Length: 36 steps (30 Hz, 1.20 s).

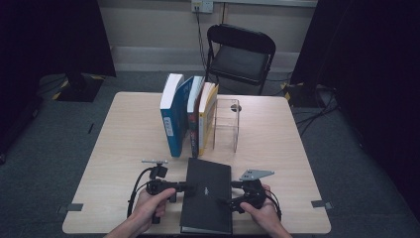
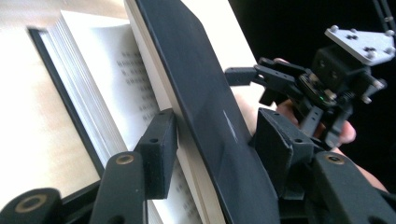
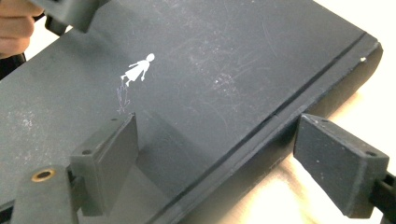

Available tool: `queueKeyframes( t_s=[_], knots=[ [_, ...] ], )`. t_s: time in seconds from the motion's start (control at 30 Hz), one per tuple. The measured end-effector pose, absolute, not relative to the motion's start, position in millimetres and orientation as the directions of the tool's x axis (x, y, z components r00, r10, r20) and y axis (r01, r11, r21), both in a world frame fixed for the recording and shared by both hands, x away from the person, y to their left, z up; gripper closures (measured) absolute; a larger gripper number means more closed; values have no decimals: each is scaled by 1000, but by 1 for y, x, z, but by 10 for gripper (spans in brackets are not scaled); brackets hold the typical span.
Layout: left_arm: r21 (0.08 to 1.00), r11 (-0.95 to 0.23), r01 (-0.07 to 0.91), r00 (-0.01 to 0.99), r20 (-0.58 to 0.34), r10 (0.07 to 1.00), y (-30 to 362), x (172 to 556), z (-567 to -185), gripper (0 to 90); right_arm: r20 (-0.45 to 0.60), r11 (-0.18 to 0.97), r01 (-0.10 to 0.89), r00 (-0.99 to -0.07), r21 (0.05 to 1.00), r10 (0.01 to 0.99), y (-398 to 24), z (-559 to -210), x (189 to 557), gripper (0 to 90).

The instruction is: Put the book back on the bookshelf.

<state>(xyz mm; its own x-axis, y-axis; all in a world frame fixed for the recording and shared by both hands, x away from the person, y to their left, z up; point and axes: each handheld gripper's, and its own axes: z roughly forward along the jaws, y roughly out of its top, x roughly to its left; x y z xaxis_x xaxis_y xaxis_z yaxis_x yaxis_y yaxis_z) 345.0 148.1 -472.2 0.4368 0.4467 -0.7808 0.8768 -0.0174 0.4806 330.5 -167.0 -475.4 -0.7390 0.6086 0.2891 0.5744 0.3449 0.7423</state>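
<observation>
A black hardcover book (image 1: pixel 205 198) lies flat near the table's front edge. My left gripper (image 1: pixel 187 187) is at its left, opening edge. In the left gripper view the black cover (image 2: pixel 196 93) is raised with a few pages over the printed page (image 2: pixel 116 88). It runs slantwise between the jaws of my left gripper (image 2: pixel 217 140), one pad under it, one on top, both touching. My right gripper (image 1: pixel 229 193) is at the spine side. In the right gripper view my right gripper (image 3: pixel 224 163) straddles the spine (image 3: pixel 289 116), one pad over the cover, the other clear beside it.
Several books (image 1: pixel 188 119) stand upright in a row mid-table, next to a clear acrylic stand (image 1: pixel 227 124). A black folding chair (image 1: pixel 241 54) sits beyond the table's (image 1: pixel 129 144) far edge. Dark curtains hang at both sides.
</observation>
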Motion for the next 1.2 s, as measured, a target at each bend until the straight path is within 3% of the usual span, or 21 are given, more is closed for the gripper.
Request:
queueKeyframes(
  t_s=[0.43, 0.77, 1.0, 1.07, 1.2],
  knots=[
    [437, -58, 897, 411, -781, 471, 119, 356, -481, 444, 277, 364, 568, -747, 738, 604, -166, -475, 330, 138],
    [417, -69, 906, 402, -799, 446, 111, 361, -485, 479, 275, 366, 563, -751, 741, 600, -166, -475, 330, 128],
    [465, -93, 881, 453, -770, 449, 109, 359, -485, 465, 262, 370, 549, -760, 750, 595, -165, -475, 330, 122],
    [489, -106, 866, 477, -742, 471, 108, 357, -485, 538, 259, 372, 545, -762, 751, 593, -165, -475, 330, 122],
    [480, -109, 871, 476, -764, 437, 111, 360, -489, 576, 248, 384, 532, -773, 755, 583, -166, -474, 330, 141]
  ],
)
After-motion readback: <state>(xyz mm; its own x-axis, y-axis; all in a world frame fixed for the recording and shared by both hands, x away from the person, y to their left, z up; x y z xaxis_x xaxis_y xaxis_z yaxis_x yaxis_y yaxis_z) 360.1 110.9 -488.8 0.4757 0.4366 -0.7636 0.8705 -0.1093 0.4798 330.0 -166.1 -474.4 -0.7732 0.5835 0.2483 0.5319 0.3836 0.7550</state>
